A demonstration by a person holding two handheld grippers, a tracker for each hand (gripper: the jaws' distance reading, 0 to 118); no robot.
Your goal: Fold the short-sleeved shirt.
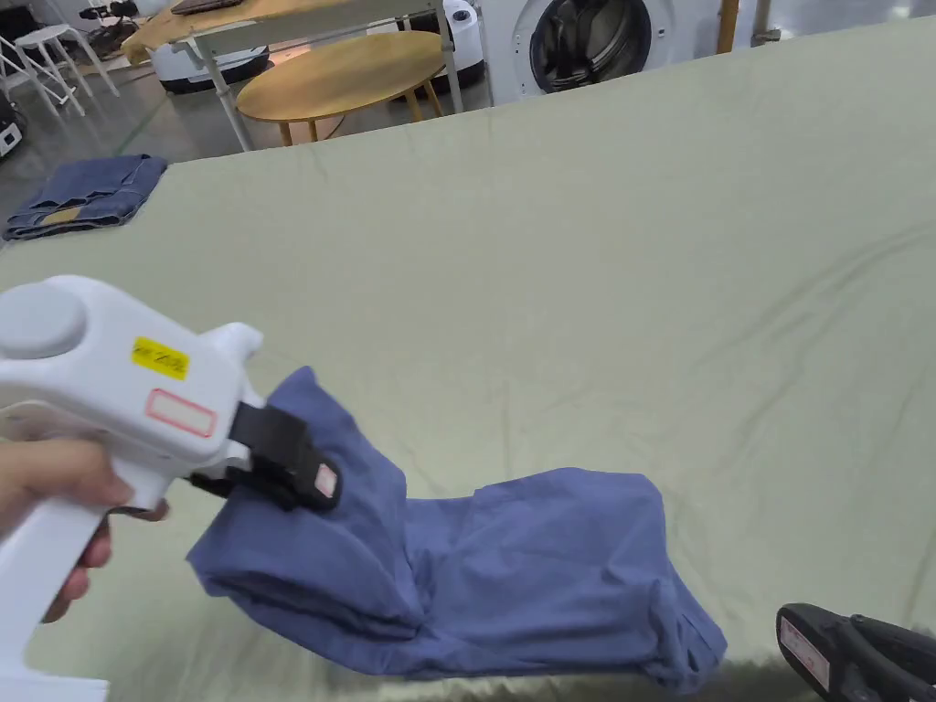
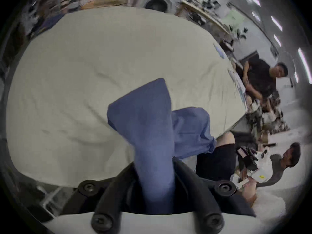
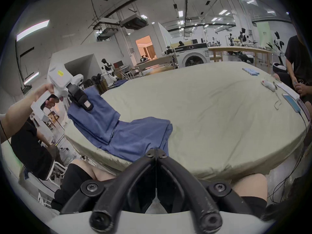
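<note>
Lifting one end of the blue shirt (image 1: 512, 567) at the bench's (image 1: 640, 274) near edge, the left claw (image 1: 292, 471) pinches it for folding; the right claw (image 3: 156, 153) is closed, empty.

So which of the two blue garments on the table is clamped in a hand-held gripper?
The blue shirt at the near edge, one end lifted by the left hand-held gripper. The folded blue garment lies untouched at the far corner.
</note>
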